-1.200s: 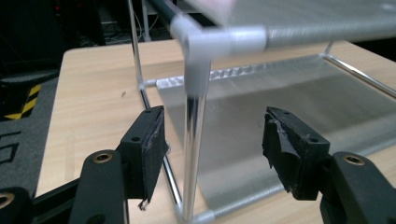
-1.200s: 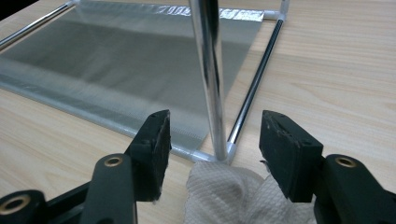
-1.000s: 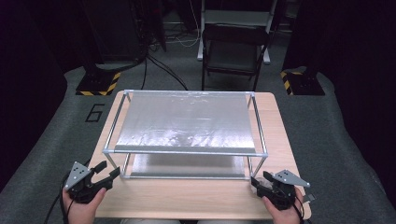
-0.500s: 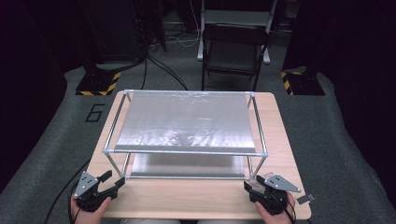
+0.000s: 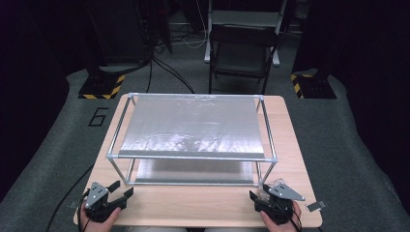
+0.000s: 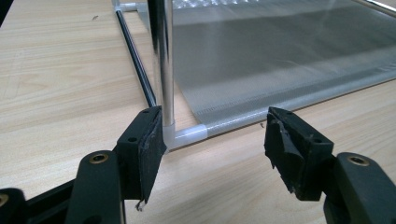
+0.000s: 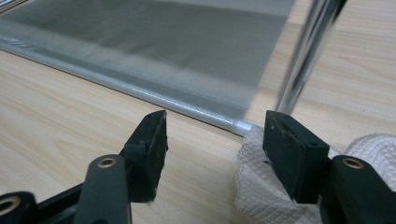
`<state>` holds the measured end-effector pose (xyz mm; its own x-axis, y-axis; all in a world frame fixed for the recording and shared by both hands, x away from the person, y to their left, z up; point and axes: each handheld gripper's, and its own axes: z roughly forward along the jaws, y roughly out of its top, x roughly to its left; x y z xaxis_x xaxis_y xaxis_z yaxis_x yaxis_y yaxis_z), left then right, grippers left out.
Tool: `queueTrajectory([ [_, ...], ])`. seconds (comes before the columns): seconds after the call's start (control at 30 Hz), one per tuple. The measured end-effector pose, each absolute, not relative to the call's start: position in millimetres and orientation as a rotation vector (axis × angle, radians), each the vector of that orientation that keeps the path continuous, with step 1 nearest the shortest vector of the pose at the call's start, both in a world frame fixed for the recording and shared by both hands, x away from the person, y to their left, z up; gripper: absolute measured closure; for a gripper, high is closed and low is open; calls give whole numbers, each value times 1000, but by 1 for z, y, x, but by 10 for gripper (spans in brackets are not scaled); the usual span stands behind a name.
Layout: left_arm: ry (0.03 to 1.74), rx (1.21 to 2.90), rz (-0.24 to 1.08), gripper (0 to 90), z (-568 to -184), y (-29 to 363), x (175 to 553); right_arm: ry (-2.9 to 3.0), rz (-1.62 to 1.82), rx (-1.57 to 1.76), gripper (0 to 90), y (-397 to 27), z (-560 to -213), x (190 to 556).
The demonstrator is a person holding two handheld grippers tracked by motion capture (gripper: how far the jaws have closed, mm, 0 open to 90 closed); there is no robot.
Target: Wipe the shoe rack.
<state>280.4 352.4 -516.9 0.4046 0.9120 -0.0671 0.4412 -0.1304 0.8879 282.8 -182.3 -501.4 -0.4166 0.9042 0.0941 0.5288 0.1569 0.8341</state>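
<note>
Wooden table (image 5: 203, 208) bears a metal rack (image 5: 193, 155); both claws (image 5: 122, 192) (image 5: 255, 198) spread, empty.

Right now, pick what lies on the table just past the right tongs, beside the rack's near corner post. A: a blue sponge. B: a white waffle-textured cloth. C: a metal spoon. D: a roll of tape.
B: the right gripper view shows a white waffle-textured cloth bunched on the table behind one pad of the open right tongs, at the foot of the rack's shiny corner post.
</note>
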Motion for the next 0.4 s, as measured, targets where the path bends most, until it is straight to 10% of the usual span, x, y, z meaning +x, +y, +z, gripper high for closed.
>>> queueTrajectory([
  [0.4,1197,1741,640,368,-519,353,282,1992,1183,1382,392,-184,-505,282],
])
